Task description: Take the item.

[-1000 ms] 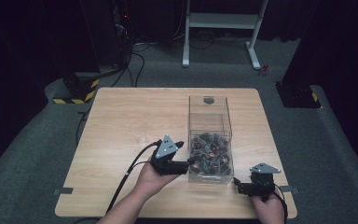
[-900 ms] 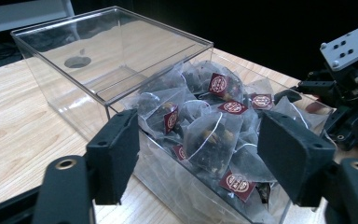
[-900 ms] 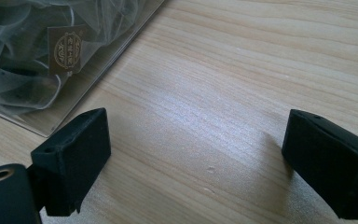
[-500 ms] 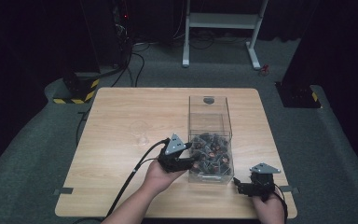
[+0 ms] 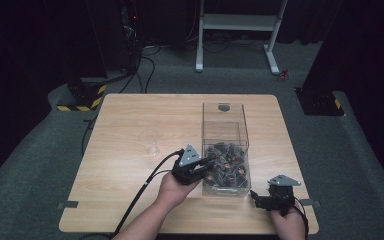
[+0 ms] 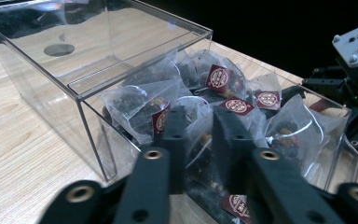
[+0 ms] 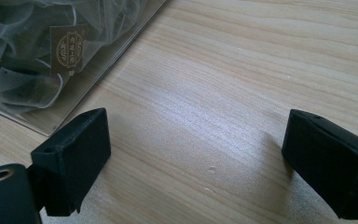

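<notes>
A clear plastic box point(image 5: 225, 120) stands on the wooden table, its near half heaped with mesh tea bags point(image 5: 227, 162) bearing dark red tags. My left gripper point(image 5: 211, 165) reaches over the box's left wall into the heap. In the left gripper view its jaws point(image 6: 196, 126) have just been closing and now pinch one clear tea bag point(image 6: 200, 140) between the pads. My right gripper point(image 5: 256, 197) rests by the box's near right corner. Its jaws point(image 7: 198, 154) stand wide open over bare wood.
A small clear cup point(image 5: 151, 142) stands on the table point(image 5: 130, 115) left of the box. The box's far half holds no bags and has a round hole point(image 6: 58, 49) in its end wall. The right gripper's body point(image 6: 349, 70) lies just beyond the box.
The left gripper's jaws have drawn together around a tea bag in the box, and the hand has edged slightly toward the box. The right gripper has not moved.
</notes>
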A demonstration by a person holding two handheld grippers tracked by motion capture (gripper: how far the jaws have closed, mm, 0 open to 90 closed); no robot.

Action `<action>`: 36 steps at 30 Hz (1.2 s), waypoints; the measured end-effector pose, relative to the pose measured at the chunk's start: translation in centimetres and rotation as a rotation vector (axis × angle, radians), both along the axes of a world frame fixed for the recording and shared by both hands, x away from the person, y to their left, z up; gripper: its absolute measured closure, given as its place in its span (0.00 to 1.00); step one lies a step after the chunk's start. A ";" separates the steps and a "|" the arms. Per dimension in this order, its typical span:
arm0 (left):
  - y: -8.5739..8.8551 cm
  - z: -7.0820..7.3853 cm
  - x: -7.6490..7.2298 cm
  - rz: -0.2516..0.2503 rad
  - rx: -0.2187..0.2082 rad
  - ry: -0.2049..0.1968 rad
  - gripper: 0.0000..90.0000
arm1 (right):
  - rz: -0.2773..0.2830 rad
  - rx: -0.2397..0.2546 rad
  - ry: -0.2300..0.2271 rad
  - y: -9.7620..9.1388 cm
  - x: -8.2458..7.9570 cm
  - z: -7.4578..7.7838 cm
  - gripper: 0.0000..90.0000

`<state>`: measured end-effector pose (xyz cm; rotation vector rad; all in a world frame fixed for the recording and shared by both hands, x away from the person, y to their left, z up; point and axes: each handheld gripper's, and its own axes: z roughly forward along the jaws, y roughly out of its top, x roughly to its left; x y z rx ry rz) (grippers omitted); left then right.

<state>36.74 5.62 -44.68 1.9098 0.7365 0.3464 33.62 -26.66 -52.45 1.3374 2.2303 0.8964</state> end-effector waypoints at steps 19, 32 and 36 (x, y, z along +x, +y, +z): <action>1.2 0.7 -0.7 -0.018 -0.121 -0.029 1.00 | 0.001 0.000 0.000 0.0 0.0 0.0 0.09; 1.9 2.0 -0.8 0.004 -0.166 -0.055 1.00 | 0.000 0.000 0.000 0.0 0.0 0.0 0.09; 2.4 2.5 -0.8 0.013 -0.183 -0.064 1.00 | 0.000 0.000 0.000 0.0 0.0 0.0 0.09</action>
